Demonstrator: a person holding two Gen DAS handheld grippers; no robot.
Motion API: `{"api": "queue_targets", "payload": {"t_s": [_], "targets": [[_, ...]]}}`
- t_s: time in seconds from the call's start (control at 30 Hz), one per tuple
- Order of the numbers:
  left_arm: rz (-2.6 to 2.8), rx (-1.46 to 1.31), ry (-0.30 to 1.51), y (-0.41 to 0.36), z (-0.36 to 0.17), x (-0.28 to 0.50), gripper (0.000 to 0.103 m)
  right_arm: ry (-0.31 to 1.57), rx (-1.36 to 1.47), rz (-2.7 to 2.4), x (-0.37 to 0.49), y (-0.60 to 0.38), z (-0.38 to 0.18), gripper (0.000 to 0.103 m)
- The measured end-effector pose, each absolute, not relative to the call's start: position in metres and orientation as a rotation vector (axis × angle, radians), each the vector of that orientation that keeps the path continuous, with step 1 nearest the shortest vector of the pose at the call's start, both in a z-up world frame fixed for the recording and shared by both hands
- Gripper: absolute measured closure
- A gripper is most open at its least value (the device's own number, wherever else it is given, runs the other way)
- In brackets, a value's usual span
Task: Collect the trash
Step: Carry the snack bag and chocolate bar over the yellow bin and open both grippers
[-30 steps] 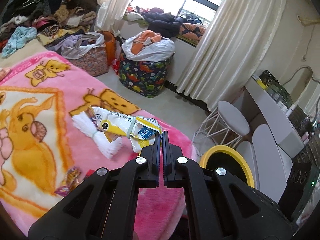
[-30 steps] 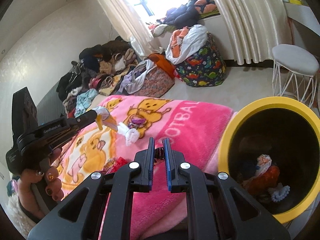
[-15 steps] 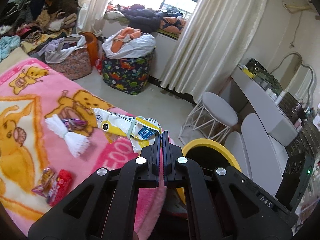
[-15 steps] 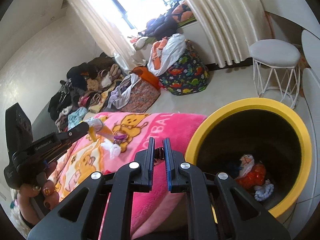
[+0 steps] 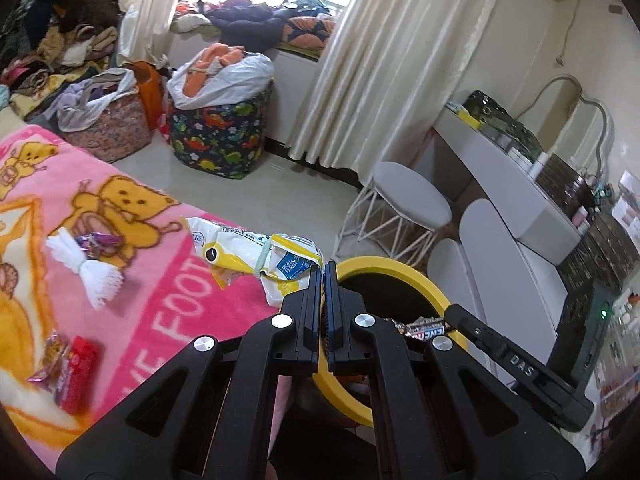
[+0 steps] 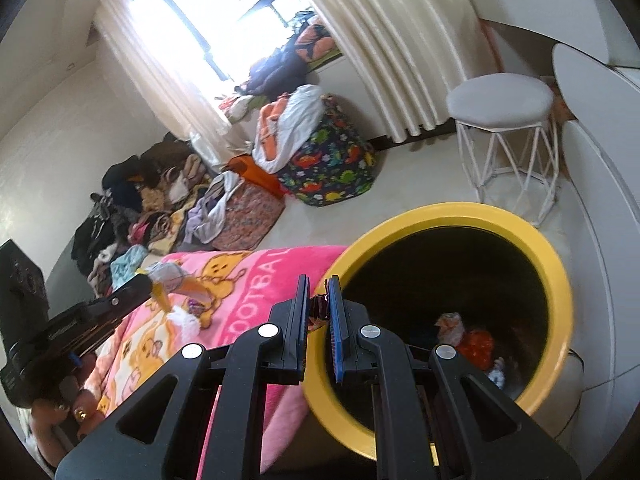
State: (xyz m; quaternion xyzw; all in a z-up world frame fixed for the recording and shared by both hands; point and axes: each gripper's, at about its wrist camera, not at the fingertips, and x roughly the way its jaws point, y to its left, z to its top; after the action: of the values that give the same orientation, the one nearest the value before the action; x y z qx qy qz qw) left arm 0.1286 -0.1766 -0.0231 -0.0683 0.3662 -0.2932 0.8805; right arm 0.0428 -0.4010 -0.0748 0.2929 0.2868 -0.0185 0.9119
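Note:
My left gripper [image 5: 323, 270] is shut on a white and yellow snack bag [image 5: 256, 256], held above the pink blanket's [image 5: 168, 320] edge beside the yellow-rimmed bin [image 5: 400, 266]. My right gripper [image 6: 319, 294] is shut on a small candy wrapper [image 6: 319, 310] at the bin's [image 6: 460, 212] near rim; the wrapper also shows in the left wrist view [image 5: 424, 326]. Trash lies in the bin's bottom [image 6: 468, 336]. On the blanket lie a white tissue twist [image 5: 86, 270], a purple wrapper [image 5: 98, 240] and red wrappers [image 5: 68, 370].
A white wire stool [image 5: 408, 208] stands behind the bin, with a white desk [image 5: 512, 184] to the right. A dinosaur-print laundry bag [image 5: 218, 136], a floral basket [image 5: 108, 128] and heaps of clothes [image 5: 52, 52] sit by the curtained window.
Both grippers have moved right, toward the bin, each with its trash. The right gripper now reaches the bin's rim; the left gripper's bag hangs near the bed's edge.

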Motion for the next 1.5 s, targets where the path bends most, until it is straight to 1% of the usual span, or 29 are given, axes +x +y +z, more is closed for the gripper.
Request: {"api": "queue_targets", "payload": {"t_s": [0.47, 1.03, 1.3, 1.37, 1.47, 1.5], "targets": [[-0.734, -0.092, 0.806, -0.227, -0.037, 0.12, 0.103, 0.608, 0.604, -0.166, 0.034, -0.44, -0.093, 0.093], [-0.916, -0.004, 0.924, -0.294, -0.087, 0.105, 0.103, 0.675, 0.613, -0.258, 0.033, -0.468, -0.118, 0.093], [-0.945, 0.017, 0.975, -0.305, -0.11, 0.109, 0.103, 0.691, 0.632, -0.278, 0.036, -0.478, -0.127, 0.093], [-0.944, 0.016, 0.982, -0.305, -0.113, 0.111, 0.103, 0.695, 0.638, -0.272, 0.037, -0.479, -0.129, 0.09], [-0.934, 0.023, 0.995, -0.301, -0.118, 0.115, 0.102, 0.705, 0.653, -0.272, 0.039, -0.48, -0.133, 0.089], [-0.927, 0.023, 0.997, -0.299, -0.118, 0.116, 0.1, 0.71, 0.658, -0.272, 0.039, -0.48, -0.134, 0.089]]}}
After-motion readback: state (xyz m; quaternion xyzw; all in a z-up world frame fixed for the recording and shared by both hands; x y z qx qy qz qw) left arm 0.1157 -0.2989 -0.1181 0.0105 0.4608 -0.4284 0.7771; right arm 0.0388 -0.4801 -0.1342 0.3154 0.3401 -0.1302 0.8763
